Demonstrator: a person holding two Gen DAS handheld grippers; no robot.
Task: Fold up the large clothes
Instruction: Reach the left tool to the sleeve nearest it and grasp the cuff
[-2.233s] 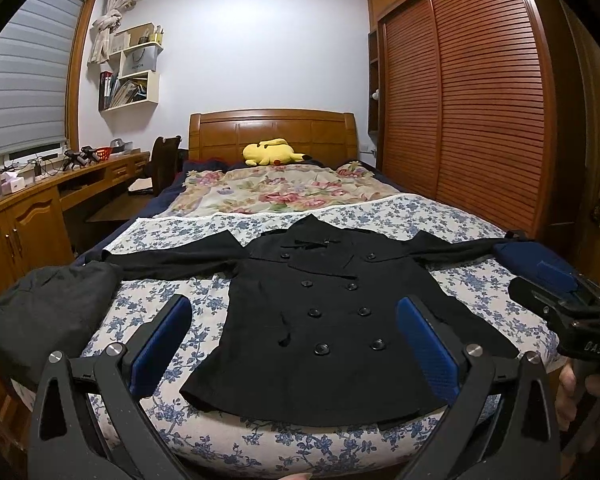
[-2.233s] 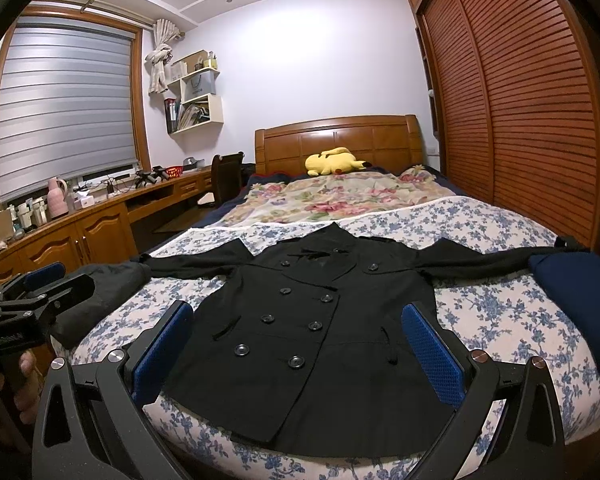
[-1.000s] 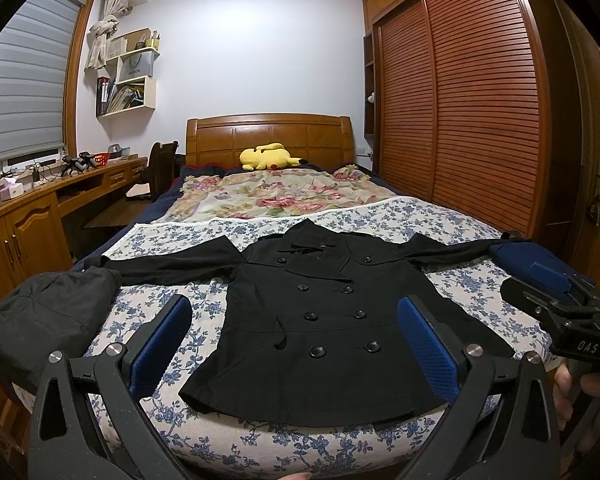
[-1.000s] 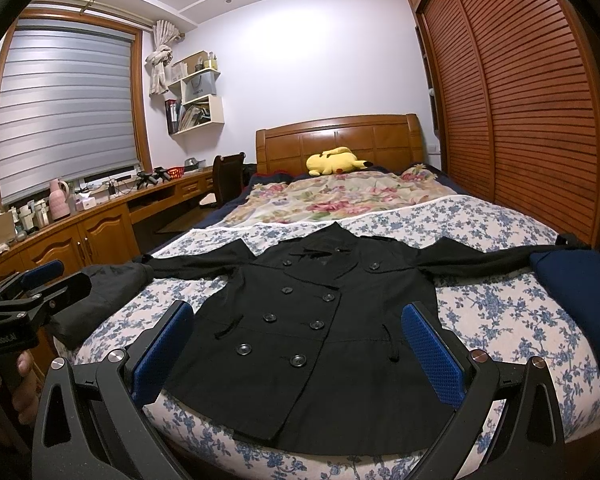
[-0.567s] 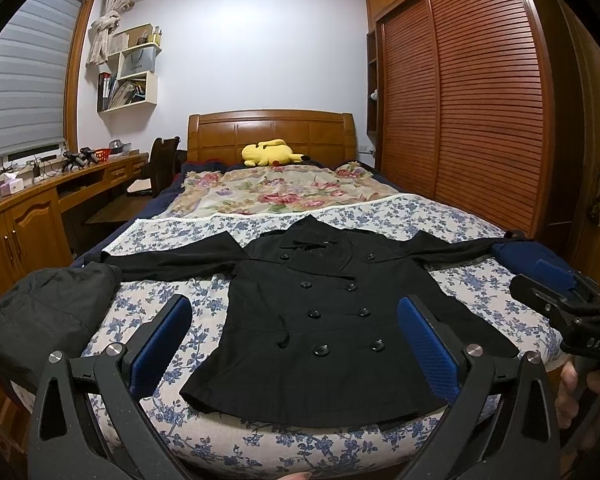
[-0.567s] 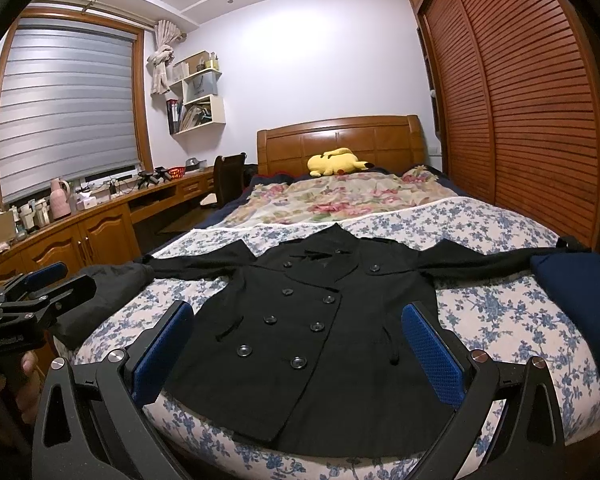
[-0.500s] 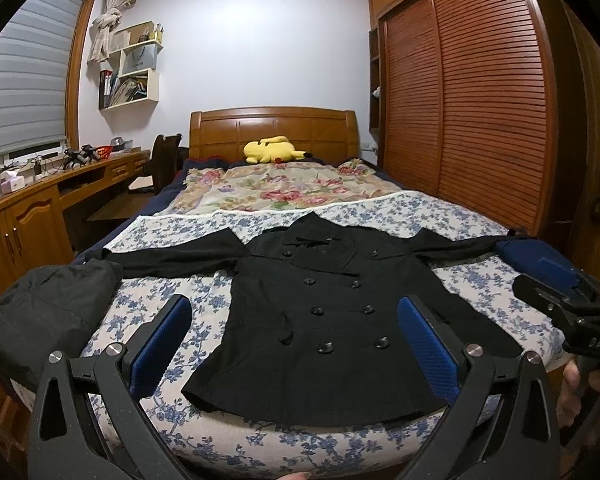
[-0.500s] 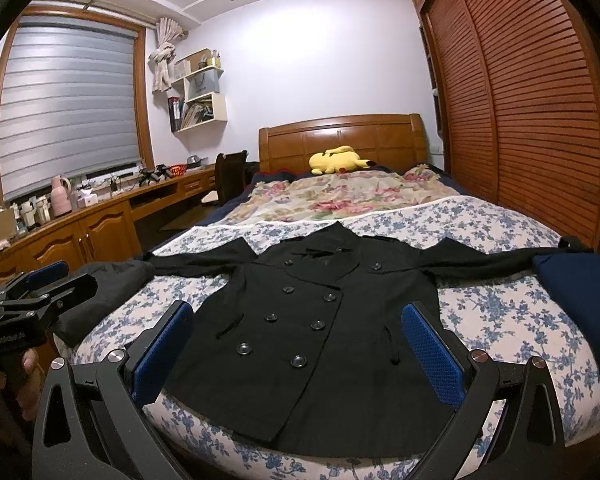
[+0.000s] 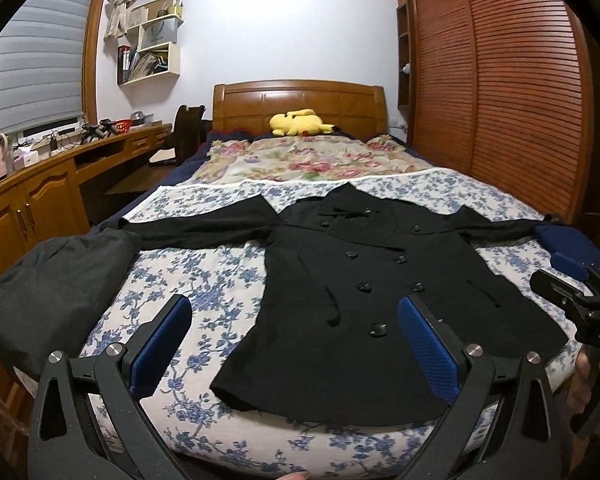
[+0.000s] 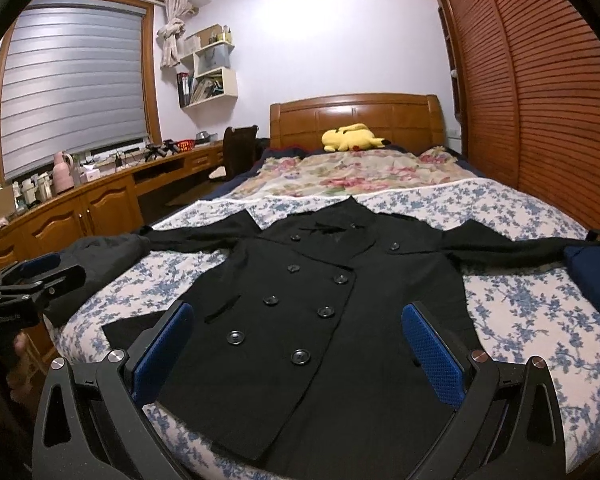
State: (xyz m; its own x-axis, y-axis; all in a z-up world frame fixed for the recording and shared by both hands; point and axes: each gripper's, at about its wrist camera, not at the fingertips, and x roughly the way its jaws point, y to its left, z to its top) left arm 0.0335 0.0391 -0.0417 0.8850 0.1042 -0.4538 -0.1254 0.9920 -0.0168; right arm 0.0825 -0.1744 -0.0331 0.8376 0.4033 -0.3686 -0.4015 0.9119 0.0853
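— The left hand-held gripper (image 9: 294, 344)?
— Spread wide, holding nothing, at the foot of the bed (image 9: 220, 280). The right hand-held gripper (image 10: 298, 350) likewise.
— And the black coat (image 9: 364, 292)?
— Flat on the floral sheet, buttoned front up, sleeves stretched out sideways.

The bed (image 9: 220, 272) carries a black coat (image 9: 364, 292) spread flat near its foot edge, a grey garment (image 9: 48, 280) at its left edge, a blue garment (image 10: 596, 276) at its right edge, and a yellow plush toy (image 9: 298, 122) by the headboard.
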